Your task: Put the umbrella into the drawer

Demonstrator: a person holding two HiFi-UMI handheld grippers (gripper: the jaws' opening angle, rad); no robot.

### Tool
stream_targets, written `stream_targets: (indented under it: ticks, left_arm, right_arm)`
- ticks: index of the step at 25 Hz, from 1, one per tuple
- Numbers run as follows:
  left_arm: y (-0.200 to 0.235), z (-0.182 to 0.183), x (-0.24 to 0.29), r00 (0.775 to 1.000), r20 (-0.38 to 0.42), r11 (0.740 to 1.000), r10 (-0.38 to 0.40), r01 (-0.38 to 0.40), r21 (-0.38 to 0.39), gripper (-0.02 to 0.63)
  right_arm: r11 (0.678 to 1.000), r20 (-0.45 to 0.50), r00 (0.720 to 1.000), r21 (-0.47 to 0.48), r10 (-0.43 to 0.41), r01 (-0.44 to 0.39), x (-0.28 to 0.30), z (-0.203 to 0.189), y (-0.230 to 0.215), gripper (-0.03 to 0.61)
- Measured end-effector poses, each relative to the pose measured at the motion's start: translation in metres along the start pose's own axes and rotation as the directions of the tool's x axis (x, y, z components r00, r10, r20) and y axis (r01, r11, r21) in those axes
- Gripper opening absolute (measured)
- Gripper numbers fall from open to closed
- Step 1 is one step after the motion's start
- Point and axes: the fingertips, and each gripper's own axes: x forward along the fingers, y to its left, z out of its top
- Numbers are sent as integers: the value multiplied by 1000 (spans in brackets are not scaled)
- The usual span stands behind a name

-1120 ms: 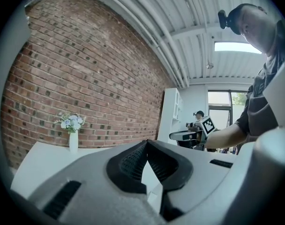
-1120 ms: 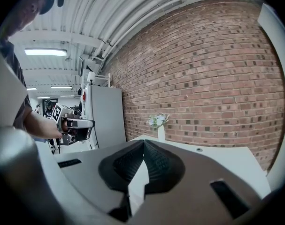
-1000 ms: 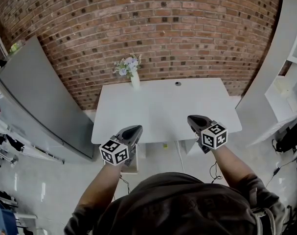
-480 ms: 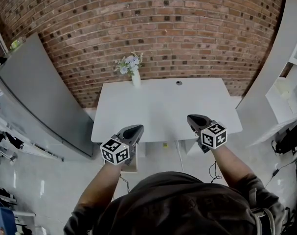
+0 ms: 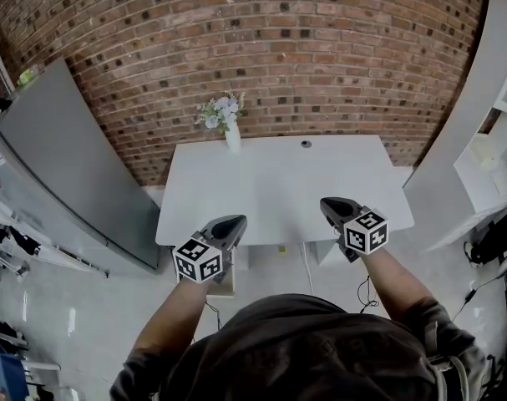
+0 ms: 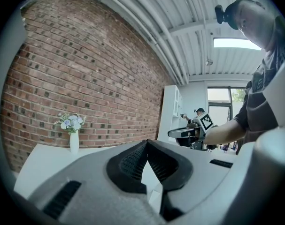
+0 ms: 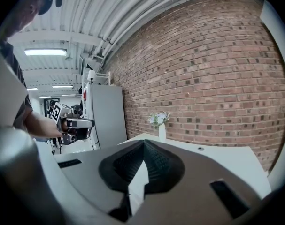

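One white table (image 5: 278, 190) against brick wall (image 5: 278, 48), flower vase (image 5: 231, 135) at back edge

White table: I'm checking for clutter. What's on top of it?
A vase of flowers and a small hole at the back; nothing else shows. The left gripper and right gripper hide parts of its near edge.

Table against the wall, one gripper at each side of its near edge.

Table (image 5: 278, 182) stands with its far edge at the brick wall (image 5: 261, 48). Vase of flowers (image 5: 230, 134) on the tabletop's far left, by the wall; small round port (image 5: 306, 144) to its right along the same edge. Left gripper (image 5: 234, 220) and right gripper (image 5: 327, 202) over the near edge, well apart. Tall cabinet (image 5: 69, 165) left of table, shelving unit (image 5: 487, 153) right.
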Motion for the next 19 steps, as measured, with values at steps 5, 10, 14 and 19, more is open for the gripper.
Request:
stream_targets:
  ticks: [5,10,14,19]
  left_arm:
    - [2,-3,0,1000,-2,1000,-1,1,0,6]
    - [3,-2,0,1000,0,1000,2,-2,1,6]
    - [3,0,0,1000,2,1000,5,-5,1,6]
    - [3,-1,-1,1000,2,1000,6,-6,1,5]
  right_arm:
    - [1000,2,1000,-10,6,-6,4,-1,2,-9]
    - [1000,1,1000,-17,12,-12,5,0,2,-9]
    - [1000,0,1000,-24,19,-19,7,1,3,-9]
    - [999,0,1000,-28,25,-25,8,1,4,-9]
